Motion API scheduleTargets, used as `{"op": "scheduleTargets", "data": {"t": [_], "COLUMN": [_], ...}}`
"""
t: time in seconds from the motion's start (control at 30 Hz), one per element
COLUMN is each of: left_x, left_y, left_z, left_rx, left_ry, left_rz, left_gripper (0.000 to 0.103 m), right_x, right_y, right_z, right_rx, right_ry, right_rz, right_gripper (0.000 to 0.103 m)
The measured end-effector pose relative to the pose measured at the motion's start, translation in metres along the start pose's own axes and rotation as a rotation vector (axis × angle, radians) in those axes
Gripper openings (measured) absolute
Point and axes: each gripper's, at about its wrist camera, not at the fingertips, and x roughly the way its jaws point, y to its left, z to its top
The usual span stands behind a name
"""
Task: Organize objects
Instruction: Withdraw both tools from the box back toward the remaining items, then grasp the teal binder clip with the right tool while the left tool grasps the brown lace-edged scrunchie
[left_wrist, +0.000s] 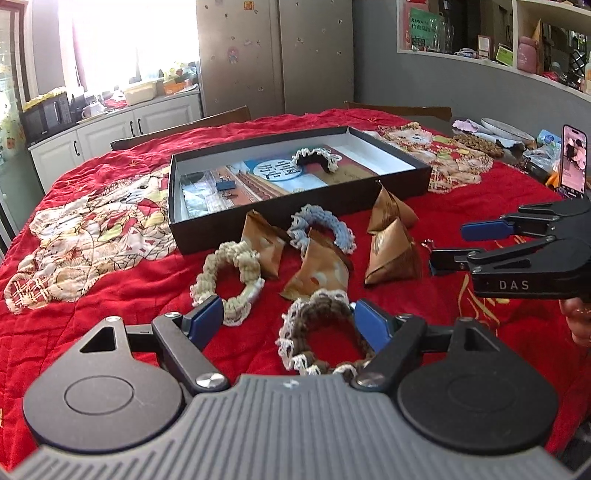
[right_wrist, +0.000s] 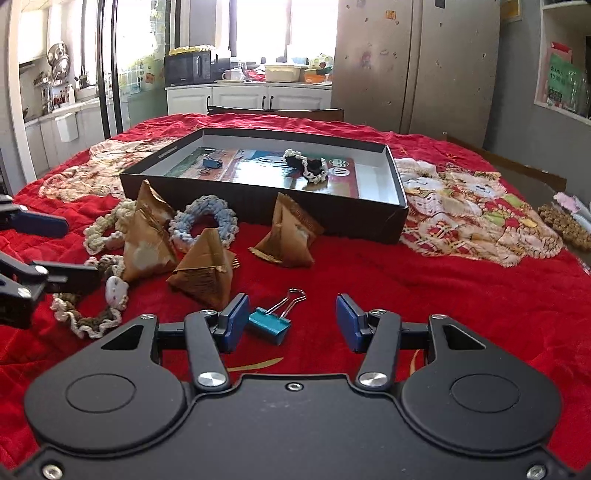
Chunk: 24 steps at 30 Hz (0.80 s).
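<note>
A black shallow box (left_wrist: 295, 210) (right_wrist: 258, 206) sits mid-table with a dark scrunchie (left_wrist: 317, 158) (right_wrist: 308, 166) and a blue binder clip (left_wrist: 224, 184) (right_wrist: 211, 161) inside. In front lie a beige scrunchie (left_wrist: 229, 284), a light blue scrunchie (left_wrist: 321, 230) (right_wrist: 203, 221), a brown scrunchie (left_wrist: 321, 332) (right_wrist: 88, 306) and several brown pyramid packets (left_wrist: 393, 258) (right_wrist: 203, 273). My left gripper (left_wrist: 288, 317) is open, its right finger touching the brown scrunchie. My right gripper (right_wrist: 291, 321) (left_wrist: 452, 245) is open just above a teal binder clip (right_wrist: 269, 323).
A red quilted cloth (right_wrist: 443, 295) with cartoon patches covers the table. A phone (left_wrist: 573, 162) stands at the right edge, beside a plate (left_wrist: 506, 129) and clutter. Chairs, cabinets and a fridge stand behind the table.
</note>
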Motion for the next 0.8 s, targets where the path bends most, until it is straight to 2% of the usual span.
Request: {"op": "scheduleTargets", "data": {"t": [0.13,0.37,0.57,0.67,0.8], "left_x": [0.003,0.006,0.012,0.016,0.017], "left_y": [0.0,0.005,0.006,0.005,0.003], "left_z": [-0.004,-0.009,-0.014,-0.016,-0.017], "left_rx": [-0.004,-0.025,-0.025,-0.025,-0.028], "left_ry": [0.009,0.011,0.035,0.046,0.045], "left_rz": [-0.007,-0.003,-0.005,-0.008,-0.01], "left_gripper": [0.086,0.086,0.077,0.069,0.055], "right_x": [0.001,0.011,0.011,0.011,0.01], "right_y": [0.004,0.003,0.001,0.002,0.004], "right_z": [-0.002,-0.006,-0.008,-0.009,-0.01], "right_rx": [0.002,0.029,0.032,0.028,0.019], "right_ry": [0.001,0.032,0.029,0.025,0.021], "right_rz": [0.022,0.019,0.014,0.006,0.004], "right_gripper": [0.05,0.042,0.041,0.04,0.033]}}
